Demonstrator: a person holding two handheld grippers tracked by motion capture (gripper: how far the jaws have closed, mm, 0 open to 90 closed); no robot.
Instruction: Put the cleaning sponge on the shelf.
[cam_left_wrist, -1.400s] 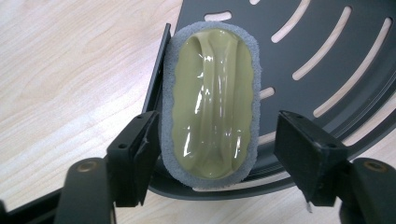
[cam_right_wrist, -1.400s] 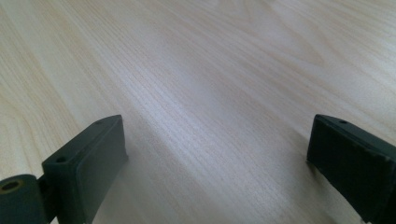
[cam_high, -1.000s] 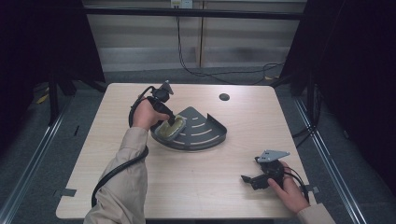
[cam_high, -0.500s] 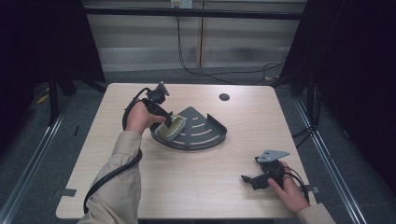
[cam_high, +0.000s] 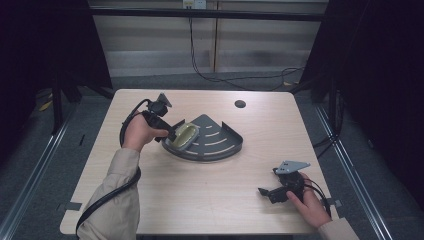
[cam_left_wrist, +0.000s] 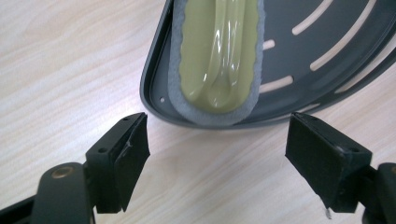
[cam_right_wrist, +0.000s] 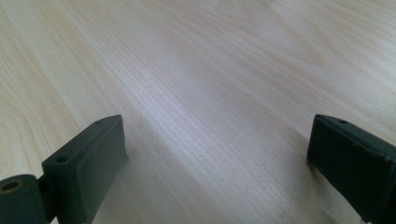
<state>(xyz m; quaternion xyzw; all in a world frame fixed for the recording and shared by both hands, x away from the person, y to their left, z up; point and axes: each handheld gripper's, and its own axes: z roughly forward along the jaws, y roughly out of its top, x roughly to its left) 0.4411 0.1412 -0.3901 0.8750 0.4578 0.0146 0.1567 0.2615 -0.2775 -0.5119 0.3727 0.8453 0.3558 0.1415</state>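
Note:
A dark grey quarter-round slotted tray (cam_high: 220, 150) lies in the middle of the wooden table. At its left end rests a yellow-green sponge (cam_high: 185, 134) with a grey border, shiny as if wrapped (cam_left_wrist: 217, 51). My left gripper (cam_high: 172, 132) hovers just off the tray's left rim (cam_left_wrist: 154, 88). Its jaws are open wide (cam_left_wrist: 217, 140), the sponge lies ahead of them and nothing sits between the pads. Near the table's front right, my right gripper (cam_high: 265, 192) stays low over bare wood, open and holding nothing (cam_right_wrist: 217, 154).
A small black round grommet (cam_high: 240, 104) is set in the table at the back. The left gripper's cable (cam_high: 107, 197) loops along the forearm to the front left edge. Dark frames and floor surround the table (cam_high: 165, 200).
My left hand has drawn back to the left, away from the sponge, so its open jaws now stand just off the tray's rim. The right hand has not moved.

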